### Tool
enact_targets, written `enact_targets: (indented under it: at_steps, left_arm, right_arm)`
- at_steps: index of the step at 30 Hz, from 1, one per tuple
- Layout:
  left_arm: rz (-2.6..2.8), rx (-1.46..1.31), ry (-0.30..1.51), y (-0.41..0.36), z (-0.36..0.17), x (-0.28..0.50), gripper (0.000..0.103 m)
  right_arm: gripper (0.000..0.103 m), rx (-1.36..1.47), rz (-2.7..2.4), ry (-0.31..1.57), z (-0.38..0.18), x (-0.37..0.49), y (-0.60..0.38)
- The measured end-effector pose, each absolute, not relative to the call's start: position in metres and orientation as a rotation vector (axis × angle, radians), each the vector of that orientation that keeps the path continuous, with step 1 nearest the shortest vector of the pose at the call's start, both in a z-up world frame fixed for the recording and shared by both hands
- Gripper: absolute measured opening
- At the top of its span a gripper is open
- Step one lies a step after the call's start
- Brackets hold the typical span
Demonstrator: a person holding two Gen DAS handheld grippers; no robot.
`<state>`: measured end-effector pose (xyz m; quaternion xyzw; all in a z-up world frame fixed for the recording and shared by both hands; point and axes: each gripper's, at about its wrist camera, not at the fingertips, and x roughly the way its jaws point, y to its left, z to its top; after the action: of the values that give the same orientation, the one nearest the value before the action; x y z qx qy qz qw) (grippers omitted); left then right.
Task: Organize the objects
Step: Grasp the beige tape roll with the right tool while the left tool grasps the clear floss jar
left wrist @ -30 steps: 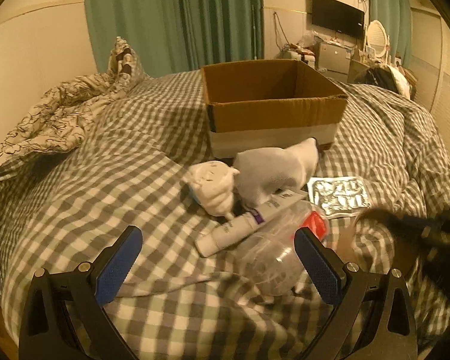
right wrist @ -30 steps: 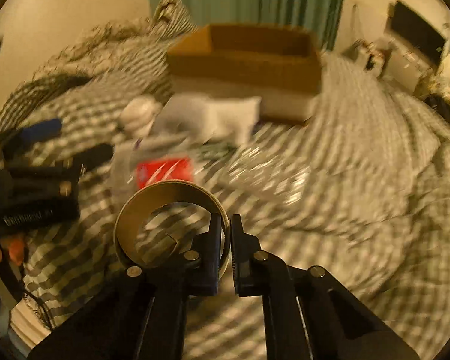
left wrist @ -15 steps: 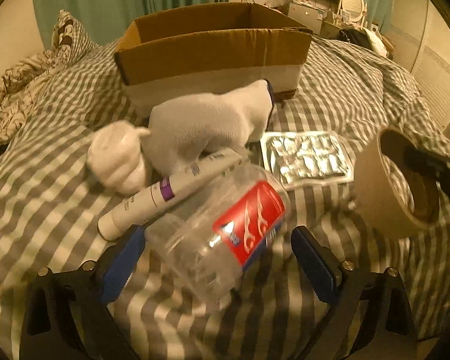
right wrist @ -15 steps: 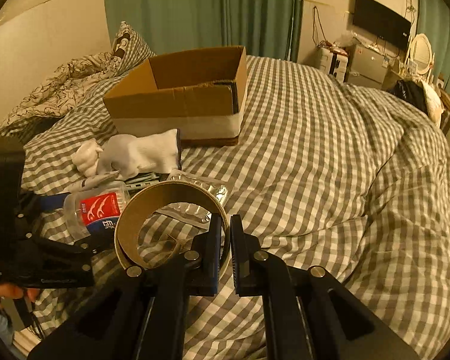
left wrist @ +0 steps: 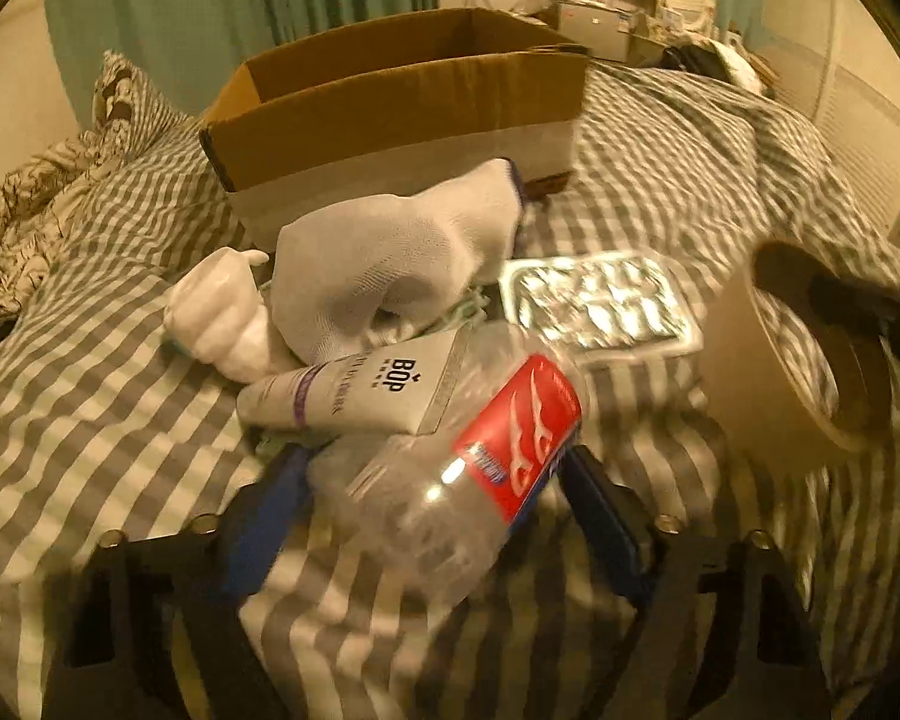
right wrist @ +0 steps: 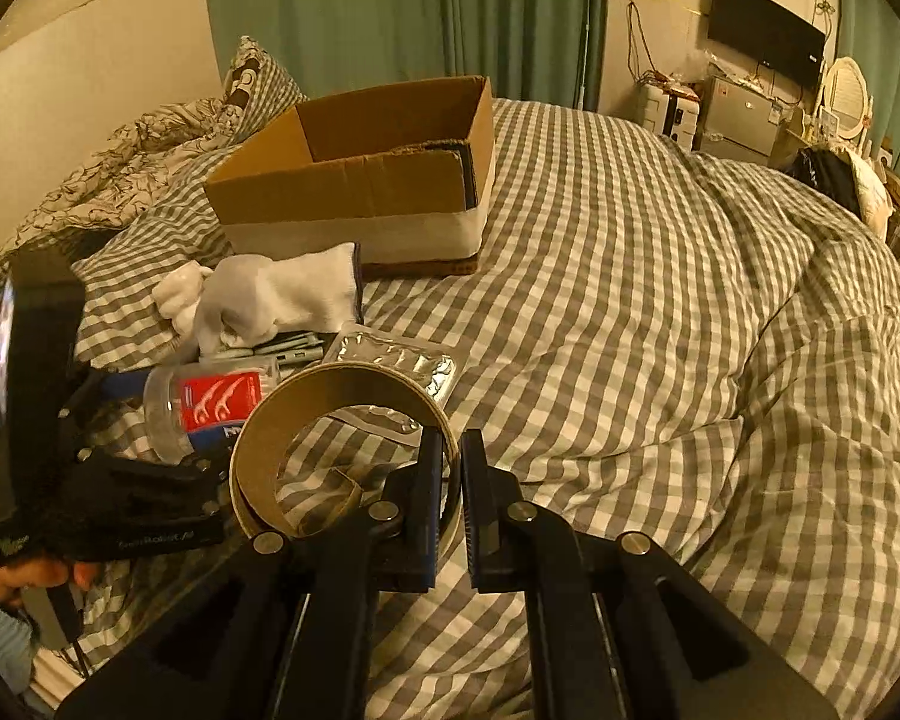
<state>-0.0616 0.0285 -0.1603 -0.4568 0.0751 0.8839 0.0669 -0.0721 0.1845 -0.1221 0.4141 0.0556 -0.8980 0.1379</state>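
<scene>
The left gripper (left wrist: 432, 516) has its jaws apart, either side of a clear plastic jar (left wrist: 450, 468) lying on the bed (right wrist: 630, 300). The right gripper (right wrist: 447, 480) has its jaws clamped on the wall of a tape roll (right wrist: 330, 396). Just beyond the jar lie a tube (left wrist: 354, 390), a white glove (left wrist: 390, 264) and a blister pack (left wrist: 594, 306). Farthest stands an open cardboard box (right wrist: 354, 180).
</scene>
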Motion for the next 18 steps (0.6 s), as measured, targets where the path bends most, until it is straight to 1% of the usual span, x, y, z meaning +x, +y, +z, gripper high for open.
enact_targets:
  at_steps: [2,7,10,13,15,18]
  left_arm:
    - [2.641,-1.356,0.258,0.032,-0.155,-0.048,0.073]
    - [2.571,-1.329,0.215,0.032,-0.148,-0.039,0.072]
    - [2.530,-1.345,0.203,0.030,-0.154,-0.057,0.073]
    - [2.511,-1.412,0.179,0.028,-0.170,-0.080,0.073]
    - [2.495,-1.443,0.161,0.027,-0.178,-0.086,0.071]
    - [2.512,-1.405,0.176,0.027,-0.172,-0.080,0.068]
  right_arm:
    - [0.006,1.185,-2.608,0.166,-0.116,-0.070,0.184]
    - [0.006,1.151,-2.630,0.177,-0.103,-0.063,0.184]
    - [0.006,1.148,-2.635,0.180,-0.100,-0.060,0.185]
    - [0.006,1.159,-2.634,0.179,-0.103,-0.062,0.188]
    - [0.006,1.170,-2.634,0.176,-0.106,-0.063,0.190]
    - [0.006,1.187,-2.635,0.171,-0.110,-0.066,0.193]
